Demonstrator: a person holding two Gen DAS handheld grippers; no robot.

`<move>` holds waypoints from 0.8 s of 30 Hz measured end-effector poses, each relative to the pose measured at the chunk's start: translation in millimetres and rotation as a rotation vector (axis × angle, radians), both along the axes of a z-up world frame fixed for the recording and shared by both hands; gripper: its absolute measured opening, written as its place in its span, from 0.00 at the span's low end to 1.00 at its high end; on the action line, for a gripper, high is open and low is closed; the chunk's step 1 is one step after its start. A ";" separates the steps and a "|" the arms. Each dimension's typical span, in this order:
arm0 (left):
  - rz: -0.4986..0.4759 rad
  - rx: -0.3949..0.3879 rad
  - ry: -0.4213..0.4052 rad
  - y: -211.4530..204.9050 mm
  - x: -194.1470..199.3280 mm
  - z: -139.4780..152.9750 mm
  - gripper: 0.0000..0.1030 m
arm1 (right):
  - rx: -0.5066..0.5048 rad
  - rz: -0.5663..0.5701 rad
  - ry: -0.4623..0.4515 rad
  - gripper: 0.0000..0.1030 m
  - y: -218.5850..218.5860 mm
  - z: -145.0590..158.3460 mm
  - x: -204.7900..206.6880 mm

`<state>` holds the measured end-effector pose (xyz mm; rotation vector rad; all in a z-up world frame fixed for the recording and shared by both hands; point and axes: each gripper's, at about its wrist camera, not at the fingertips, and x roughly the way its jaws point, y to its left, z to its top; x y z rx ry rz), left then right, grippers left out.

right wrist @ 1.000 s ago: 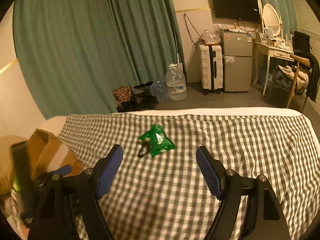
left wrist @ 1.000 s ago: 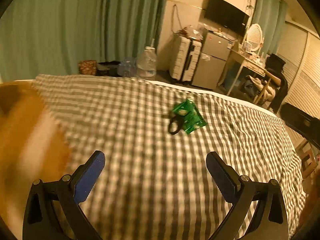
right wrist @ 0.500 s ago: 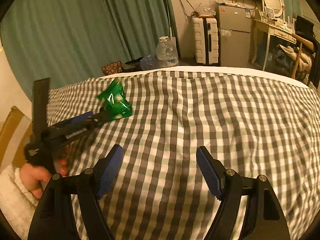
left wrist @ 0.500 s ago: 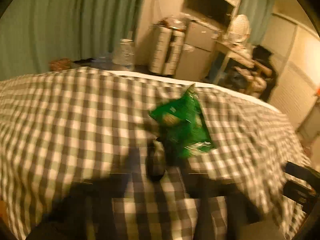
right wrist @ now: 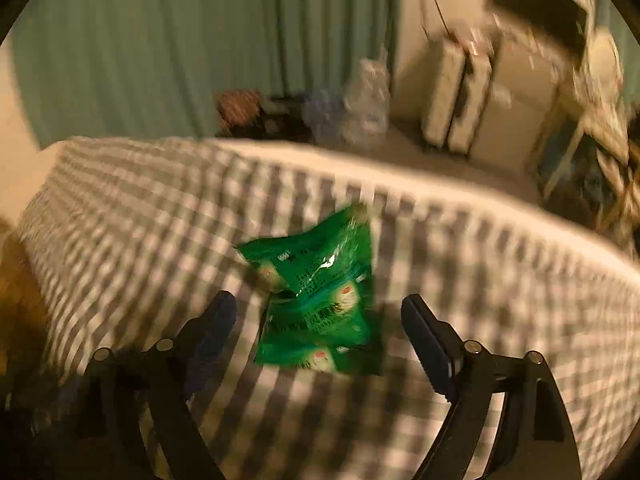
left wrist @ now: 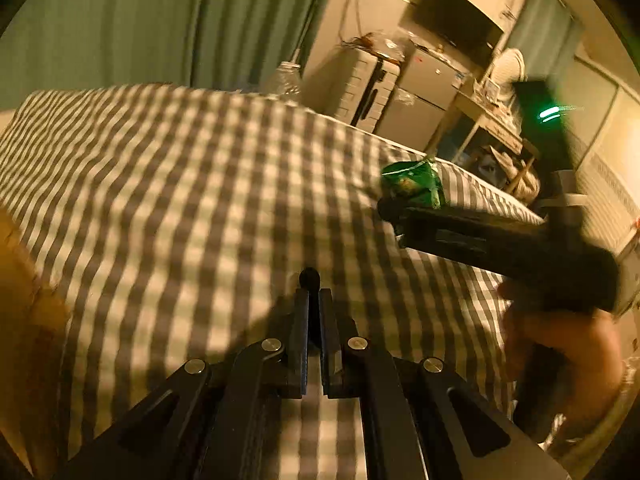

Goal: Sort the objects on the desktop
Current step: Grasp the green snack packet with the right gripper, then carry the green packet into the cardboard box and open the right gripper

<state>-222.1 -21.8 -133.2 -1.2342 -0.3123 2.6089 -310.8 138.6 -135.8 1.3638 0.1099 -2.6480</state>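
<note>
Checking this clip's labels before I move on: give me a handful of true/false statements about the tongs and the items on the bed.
1. The left tongs are shut on a small black item. True.
2. The right tongs are shut on the green packet. False: they are open, with the packet in front of and between the fingers, not clamped.
3. The packet lies on a checked bedcover. True.
4. The bedcover is plain white. False: it is grey-and-white check.
5. The left wrist view shows the right tongs reaching toward the packet. True.
</note>
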 end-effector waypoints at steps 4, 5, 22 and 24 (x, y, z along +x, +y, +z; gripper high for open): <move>-0.008 -0.002 -0.002 -9.7 14.2 7.5 0.03 | -0.037 -0.036 0.002 0.30 13.6 7.5 38.0; -0.011 0.018 -0.014 -14.7 16.2 7.3 0.03 | -0.063 -0.046 0.001 0.30 20.6 9.7 53.6; 0.062 0.112 0.203 -106.8 124.4 206.0 0.04 | -0.299 0.216 0.137 0.30 -44.5 176.3 250.1; 0.102 0.087 0.216 -134.4 131.9 221.9 0.04 | -0.353 0.277 0.141 0.30 -79.8 197.1 256.5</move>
